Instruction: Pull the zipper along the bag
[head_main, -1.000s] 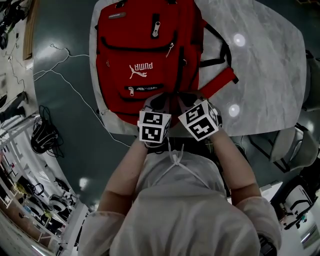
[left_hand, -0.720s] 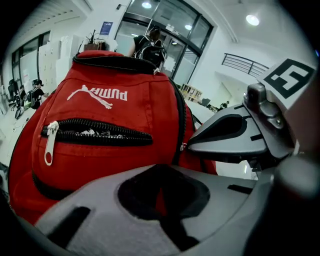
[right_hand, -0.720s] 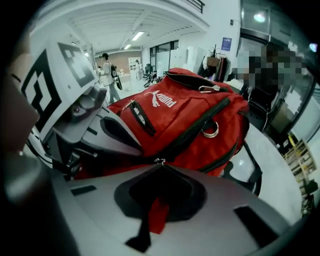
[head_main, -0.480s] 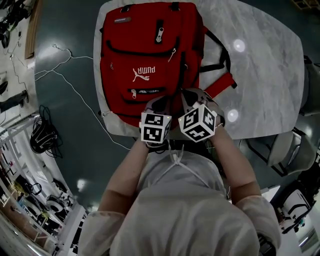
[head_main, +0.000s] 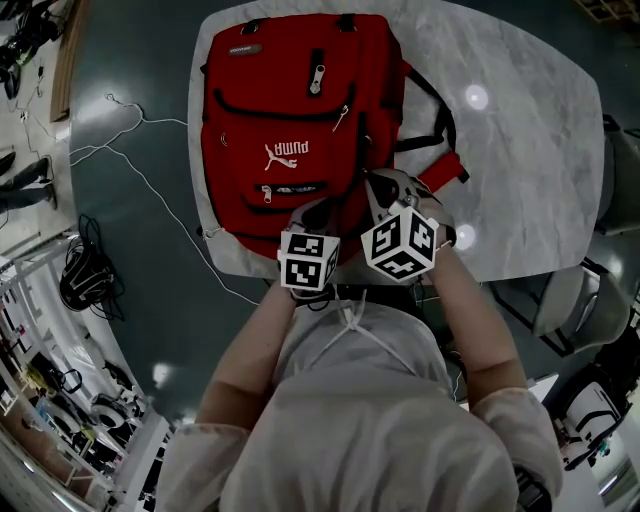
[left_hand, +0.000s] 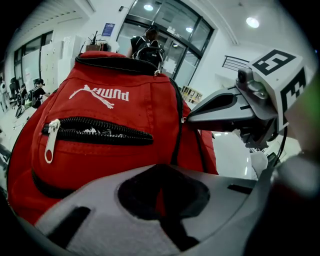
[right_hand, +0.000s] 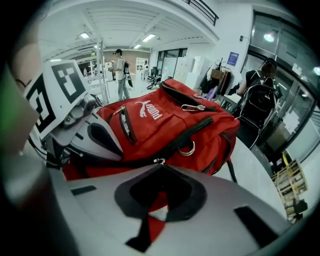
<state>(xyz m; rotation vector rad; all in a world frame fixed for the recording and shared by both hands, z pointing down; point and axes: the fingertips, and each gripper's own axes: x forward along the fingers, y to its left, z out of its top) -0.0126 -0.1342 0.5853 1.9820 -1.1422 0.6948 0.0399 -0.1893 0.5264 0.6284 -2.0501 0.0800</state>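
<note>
A red backpack (head_main: 290, 110) lies flat on the marble table (head_main: 530, 130), its bottom edge toward me. Both grippers are at that near edge. My left gripper (head_main: 318, 212) is shut on the red fabric of the bag's bottom (left_hand: 110, 130), below the front pocket zipper (left_hand: 95, 132). My right gripper (head_main: 385, 185) is shut at the bag's right side, where the small metal zipper pull (right_hand: 159, 161) shows right at its jaw tips on the long black zipper (right_hand: 190, 135). Each gripper appears in the other's view, the right gripper (left_hand: 220, 110) and the left gripper (right_hand: 95, 137) standing close together.
Black and red shoulder straps (head_main: 440, 130) trail off the bag's right side onto the table. A white cable (head_main: 140, 150) runs over the floor at left. A chair (head_main: 570, 300) stands at the table's right. People stand far off in the room (right_hand: 118, 70).
My right gripper has crept a little farther along the bag's right side, away from me. The left gripper has stayed at the bottom edge.
</note>
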